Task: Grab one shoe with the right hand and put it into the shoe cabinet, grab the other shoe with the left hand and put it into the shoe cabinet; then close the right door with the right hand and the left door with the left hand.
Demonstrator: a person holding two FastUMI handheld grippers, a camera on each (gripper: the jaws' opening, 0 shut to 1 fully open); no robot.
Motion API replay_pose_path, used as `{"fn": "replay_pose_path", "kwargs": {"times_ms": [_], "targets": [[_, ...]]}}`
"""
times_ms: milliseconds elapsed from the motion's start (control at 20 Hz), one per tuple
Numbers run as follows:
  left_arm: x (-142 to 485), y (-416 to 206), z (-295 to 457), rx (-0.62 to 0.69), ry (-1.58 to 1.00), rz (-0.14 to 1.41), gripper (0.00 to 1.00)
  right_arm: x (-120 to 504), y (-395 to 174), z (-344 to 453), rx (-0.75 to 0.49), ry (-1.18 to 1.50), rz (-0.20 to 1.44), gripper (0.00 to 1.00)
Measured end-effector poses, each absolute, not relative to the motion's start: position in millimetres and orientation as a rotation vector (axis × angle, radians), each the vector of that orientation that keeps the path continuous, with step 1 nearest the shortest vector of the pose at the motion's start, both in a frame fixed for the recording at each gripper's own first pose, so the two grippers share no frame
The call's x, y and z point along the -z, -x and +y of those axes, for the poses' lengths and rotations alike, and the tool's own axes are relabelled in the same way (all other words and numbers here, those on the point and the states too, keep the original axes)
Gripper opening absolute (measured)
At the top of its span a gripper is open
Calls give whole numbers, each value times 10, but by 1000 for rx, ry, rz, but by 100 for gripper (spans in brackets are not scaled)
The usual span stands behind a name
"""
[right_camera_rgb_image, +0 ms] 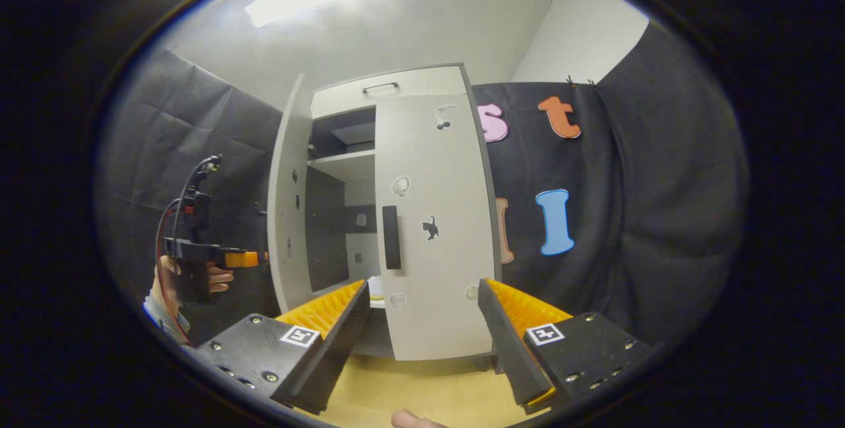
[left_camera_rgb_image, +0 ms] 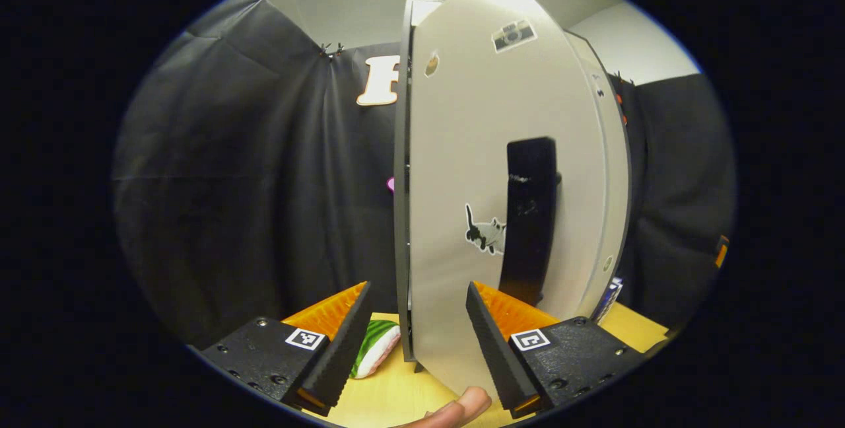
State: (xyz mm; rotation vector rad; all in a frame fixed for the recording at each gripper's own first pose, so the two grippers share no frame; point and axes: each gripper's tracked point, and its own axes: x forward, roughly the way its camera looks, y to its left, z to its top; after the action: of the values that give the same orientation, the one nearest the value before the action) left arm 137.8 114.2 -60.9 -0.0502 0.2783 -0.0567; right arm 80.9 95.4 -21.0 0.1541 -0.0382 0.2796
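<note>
Shoe cabinet (right_camera_rgb_image: 422, 216), right door (right_camera_rgb_image: 432, 230) shut, left door (right_camera_rgb_image: 285, 203) ajar (contents unclear)

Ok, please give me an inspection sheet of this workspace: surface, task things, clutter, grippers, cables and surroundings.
Surface: yellow wooden tabletop, bare in front of the cabinet.
Job's things: shoe cabinet stands upright; right door looks closed; left door is open. No shoe can be made out inside.
Clutter: a green-striped soft item lies on the table beside the cabinet.
Grippers: left gripper open, its fingers either side of the left door's edge; right gripper open, holding nothing, apart from the closed door.
Cables: red and black cables run from the left gripper.
Surroundings: black cloth wall, white ceiling.
</note>
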Motion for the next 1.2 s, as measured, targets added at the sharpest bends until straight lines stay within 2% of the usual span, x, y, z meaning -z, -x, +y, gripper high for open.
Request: {"fn": "replay_pose_path", "kwargs": {"times_ms": [50, 100, 200, 350, 550, 600, 650, 700, 800, 850, 1000, 1050, 1200], "targets": [[631, -1355, 1044, 68, 70, 299, 82, 238, -829, 915, -262, -150, -33, 98], [630, -1335, 937, 94, 90, 289, 87, 250, -854, 873, -247, -152, -25, 98], [649, -1347, 785, 121, 119, 277, 88, 258, -849, 865, -239, -180, -17, 98], [707, -1236, 787, 94, 106, 291, 89, 226, -847, 796, -226, -191, -16, 97], [557, -1105, 788, 70, 70, 204, 90, 239, -787, 741, -221, -194, -15, 98], [580, -1021, 745, 84, 53, 219, 87, 220, -762, 754, -225, -185, -16, 98], [585, -962, 758, 74, 43, 222, 92, 184, -745, 758, -228, -170, -25, 97], [553, -920, 784, 56, 37, 221, 92, 136, -721, 751, -230, -155, -37, 98], [501, -807, 811, 34, 33, 209, 87, 81, -689, 776, -237, -153, -46, 98], [474, -748, 779, 47, 33, 198, 91, 70, -669, 780, -238, -164, -47, 98], [472, -541, 728, 97, 55, 207, 87, -4, -590, 819, -243, -170, -57, 97], [497, -486, 681, 107, 66, 223, 91, -15, -574, 841, -246, -158, -62, 97], [484, -358, 719, 91, 45, 221, 92, -9, -488, 905, -253, -131, -70, 98]]}}
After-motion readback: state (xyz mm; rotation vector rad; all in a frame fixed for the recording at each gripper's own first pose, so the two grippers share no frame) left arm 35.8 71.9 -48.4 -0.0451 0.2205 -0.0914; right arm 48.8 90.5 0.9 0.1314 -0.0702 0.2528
